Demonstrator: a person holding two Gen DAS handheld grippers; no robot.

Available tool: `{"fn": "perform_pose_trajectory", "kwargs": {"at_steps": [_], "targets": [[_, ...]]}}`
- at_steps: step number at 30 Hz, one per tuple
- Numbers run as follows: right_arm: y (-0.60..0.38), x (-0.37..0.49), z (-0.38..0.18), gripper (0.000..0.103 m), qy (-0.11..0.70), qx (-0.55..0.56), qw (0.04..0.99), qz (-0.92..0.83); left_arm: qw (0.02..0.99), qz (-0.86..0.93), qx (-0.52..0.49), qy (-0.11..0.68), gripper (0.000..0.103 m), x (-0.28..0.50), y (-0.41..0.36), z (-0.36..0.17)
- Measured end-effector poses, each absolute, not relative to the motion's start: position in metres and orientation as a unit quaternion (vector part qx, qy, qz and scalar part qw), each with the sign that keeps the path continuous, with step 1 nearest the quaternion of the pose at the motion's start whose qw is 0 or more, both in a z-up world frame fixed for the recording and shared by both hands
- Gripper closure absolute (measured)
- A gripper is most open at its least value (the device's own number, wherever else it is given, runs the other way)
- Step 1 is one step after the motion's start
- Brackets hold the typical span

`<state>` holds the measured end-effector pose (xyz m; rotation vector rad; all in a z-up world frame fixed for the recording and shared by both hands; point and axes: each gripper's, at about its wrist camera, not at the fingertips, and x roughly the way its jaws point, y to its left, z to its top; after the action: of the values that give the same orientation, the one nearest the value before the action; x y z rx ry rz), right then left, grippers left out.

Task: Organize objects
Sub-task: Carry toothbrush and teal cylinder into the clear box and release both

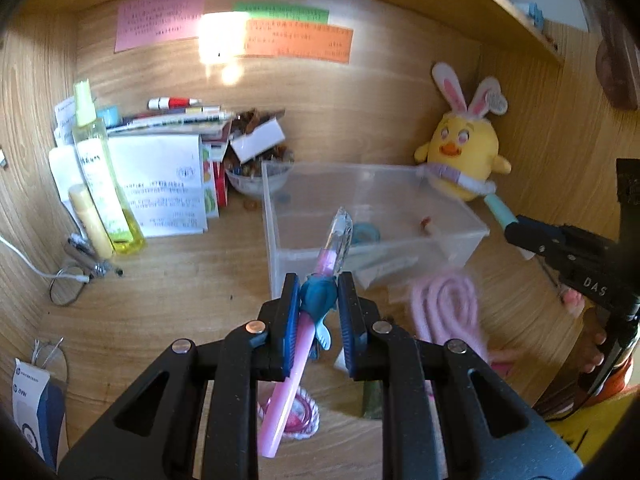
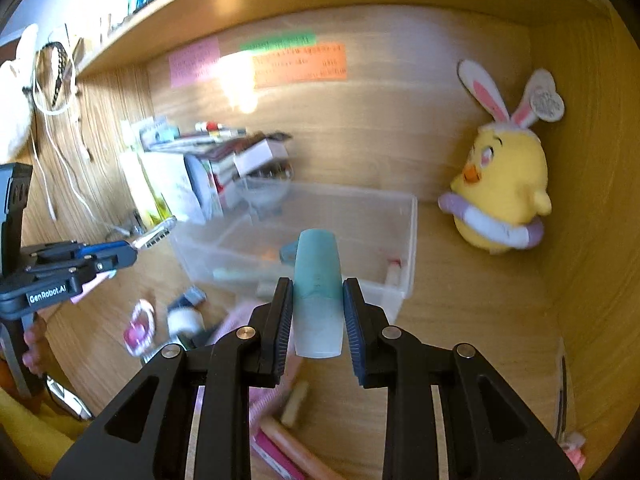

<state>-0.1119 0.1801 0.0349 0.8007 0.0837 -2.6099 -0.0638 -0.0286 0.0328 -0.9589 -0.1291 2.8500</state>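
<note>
My left gripper (image 1: 319, 304) is shut on a pink pen with a blue figure and clear cap (image 1: 316, 300), held above the desk just in front of the clear plastic bin (image 1: 276, 216). My right gripper (image 2: 317, 304) is shut on a teal tube-shaped marker (image 2: 318, 280), held above the near edge of the same bin (image 2: 408, 240). The bin holds a teal tape roll (image 1: 364, 234) and a small red item (image 1: 426, 224). The right gripper also shows at the right of the left wrist view (image 1: 520, 228), and the left gripper at the left of the right wrist view (image 2: 120, 256).
A yellow chick plush with bunny ears (image 1: 464, 148) sits at the back right. A yellow spray bottle (image 1: 104, 176), papers and boxes (image 1: 168, 184) stand at the back left. A pink coiled cord (image 1: 448, 312) and small pink items (image 2: 140, 328) lie on the desk in front of the bin.
</note>
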Motion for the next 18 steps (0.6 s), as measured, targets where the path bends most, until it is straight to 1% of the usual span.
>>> {"fn": "perform_pose_trajectory", "kwargs": {"at_steps": [12, 18], "targets": [[0.167, -0.155, 0.057, 0.08, 0.018, 0.275, 0.218, -0.936, 0.07, 0.951, -0.297, -0.049, 0.085, -0.101, -0.022, 0.048], [0.162, -0.187, 0.044, 0.08, 0.019, 0.31, 0.22, -0.925, 0.071, 0.94, -0.328, -0.064, 0.085, -0.13, -0.024, 0.035]]}}
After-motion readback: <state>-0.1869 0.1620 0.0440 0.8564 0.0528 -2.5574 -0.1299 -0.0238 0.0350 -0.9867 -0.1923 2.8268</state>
